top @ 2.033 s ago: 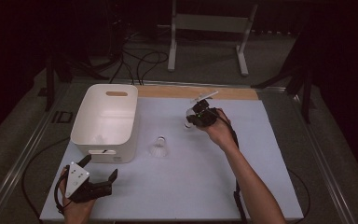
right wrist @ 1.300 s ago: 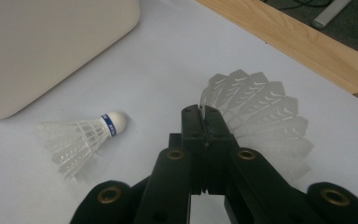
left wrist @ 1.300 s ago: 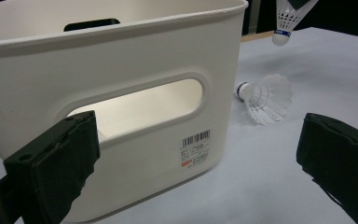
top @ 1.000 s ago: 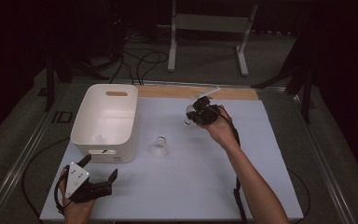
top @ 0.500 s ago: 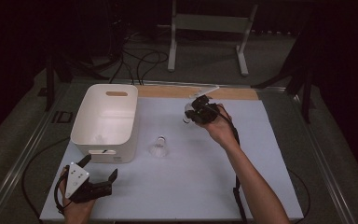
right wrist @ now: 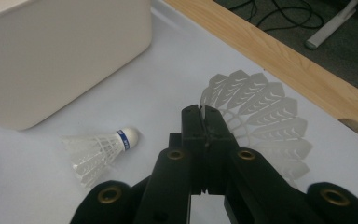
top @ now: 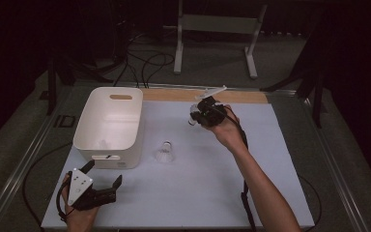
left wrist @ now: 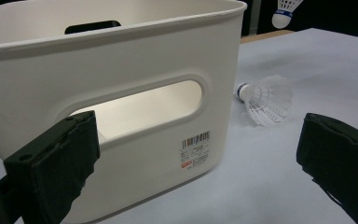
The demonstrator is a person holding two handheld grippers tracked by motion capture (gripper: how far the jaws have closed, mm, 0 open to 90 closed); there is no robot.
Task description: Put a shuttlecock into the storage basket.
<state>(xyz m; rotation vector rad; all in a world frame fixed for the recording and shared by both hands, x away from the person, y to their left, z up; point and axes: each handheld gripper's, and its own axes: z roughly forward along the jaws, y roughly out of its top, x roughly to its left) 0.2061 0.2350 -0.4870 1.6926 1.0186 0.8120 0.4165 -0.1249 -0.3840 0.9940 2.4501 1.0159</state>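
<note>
The right gripper [right wrist: 204,112] pinches a shuttlecock's [right wrist: 261,116] feather skirt, cork hidden. A second shuttlecock [left wrist: 265,99] lies on its side just ahead of the left gripper [top: 101,179], cork toward the white bin [top: 108,126]. The left jaws stand spread.

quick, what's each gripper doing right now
Left gripper: open, holding nothing, facing the white bin.
Right gripper: shut on a shuttlecock, raised off the table.
</note>
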